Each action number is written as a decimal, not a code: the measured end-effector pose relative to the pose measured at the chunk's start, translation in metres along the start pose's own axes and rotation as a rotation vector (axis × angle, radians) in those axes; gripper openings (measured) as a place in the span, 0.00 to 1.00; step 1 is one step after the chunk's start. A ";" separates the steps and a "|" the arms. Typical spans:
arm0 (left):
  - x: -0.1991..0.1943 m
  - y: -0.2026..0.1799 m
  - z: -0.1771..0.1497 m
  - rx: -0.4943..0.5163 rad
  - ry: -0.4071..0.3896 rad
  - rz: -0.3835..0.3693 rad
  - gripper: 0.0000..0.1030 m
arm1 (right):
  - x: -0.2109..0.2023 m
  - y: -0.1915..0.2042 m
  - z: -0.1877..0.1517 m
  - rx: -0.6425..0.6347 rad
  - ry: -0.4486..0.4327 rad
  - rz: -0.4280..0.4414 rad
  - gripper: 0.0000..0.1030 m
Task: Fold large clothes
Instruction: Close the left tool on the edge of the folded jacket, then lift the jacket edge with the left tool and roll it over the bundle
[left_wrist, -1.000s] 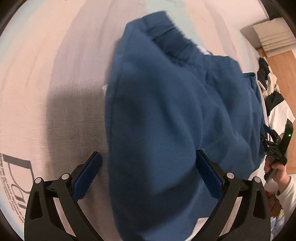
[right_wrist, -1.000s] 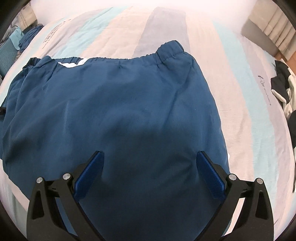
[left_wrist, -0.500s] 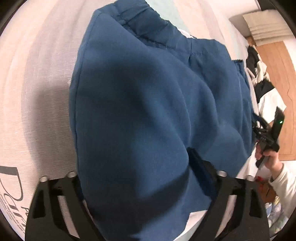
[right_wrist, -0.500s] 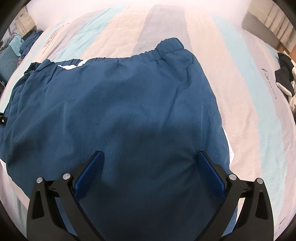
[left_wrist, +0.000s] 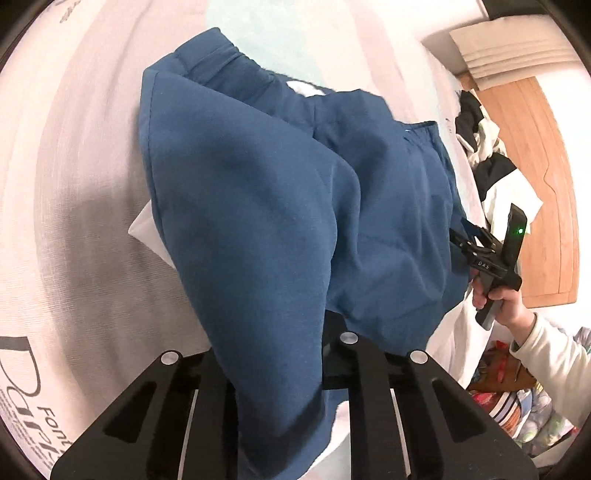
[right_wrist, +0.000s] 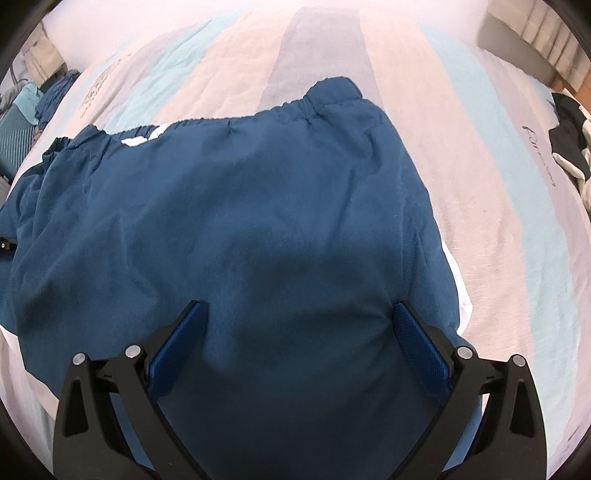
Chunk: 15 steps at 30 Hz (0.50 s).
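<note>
- The bed (right_wrist: 461, 122), under a sheet striped grey, cream and pale blue, filled both views from edge to edge.
- The blue garment (right_wrist: 258, 229) lay spread across the bed in the right wrist view, its elastic waistband at 12 o'clock, a white label showing at about 10 o'clock, and its near part running down past 6 o'clock.
- In the left wrist view one fold of the garment (left_wrist: 258, 206) rose off the sheet and drooped down toward 6 o'clock.
- The left gripper (left_wrist: 280, 369) reached in from 6 o'clock with its fingers drawn together, pinching that blue fold between them; the cloth hid the pads.
- The right gripper (right_wrist: 295, 343) came in from 6 o'clock, low over the garment, with its blue-padded fingers spread wide and the cloth lying in the gap; I could not tell whether the tips touched it.
- In the left wrist view the right gripper (left_wrist: 476, 243) sat at 3 o'clock beside the garment's edge, tilted, tips toward the cloth.
- The right hand (left_wrist: 498, 295) wrapped its handle from below, a cream sleeve trailing to 4 o'clock.
- A dark pile (left_wrist: 484, 147) lay at 2 o'clock beside a wooden board (left_wrist: 535, 166).
</note>
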<state>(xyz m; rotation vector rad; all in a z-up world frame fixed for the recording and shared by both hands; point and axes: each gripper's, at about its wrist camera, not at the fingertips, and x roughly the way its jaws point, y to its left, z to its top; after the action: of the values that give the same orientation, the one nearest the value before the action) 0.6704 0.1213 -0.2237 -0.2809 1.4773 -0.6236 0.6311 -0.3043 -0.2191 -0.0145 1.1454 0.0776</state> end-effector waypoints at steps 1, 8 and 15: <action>-0.003 0.001 -0.001 -0.003 -0.003 -0.002 0.12 | -0.006 -0.001 0.000 0.011 -0.013 0.006 0.94; -0.017 -0.019 0.000 -0.013 -0.022 -0.017 0.12 | -0.058 0.026 -0.009 0.022 -0.170 0.011 0.94; -0.026 -0.054 0.007 -0.036 -0.013 0.018 0.12 | -0.055 0.102 -0.015 -0.066 -0.218 0.105 0.93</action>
<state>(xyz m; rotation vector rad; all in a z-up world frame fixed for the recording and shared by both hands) 0.6661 0.0902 -0.1725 -0.2988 1.4780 -0.5795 0.5880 -0.2059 -0.1725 -0.0047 0.9244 0.2055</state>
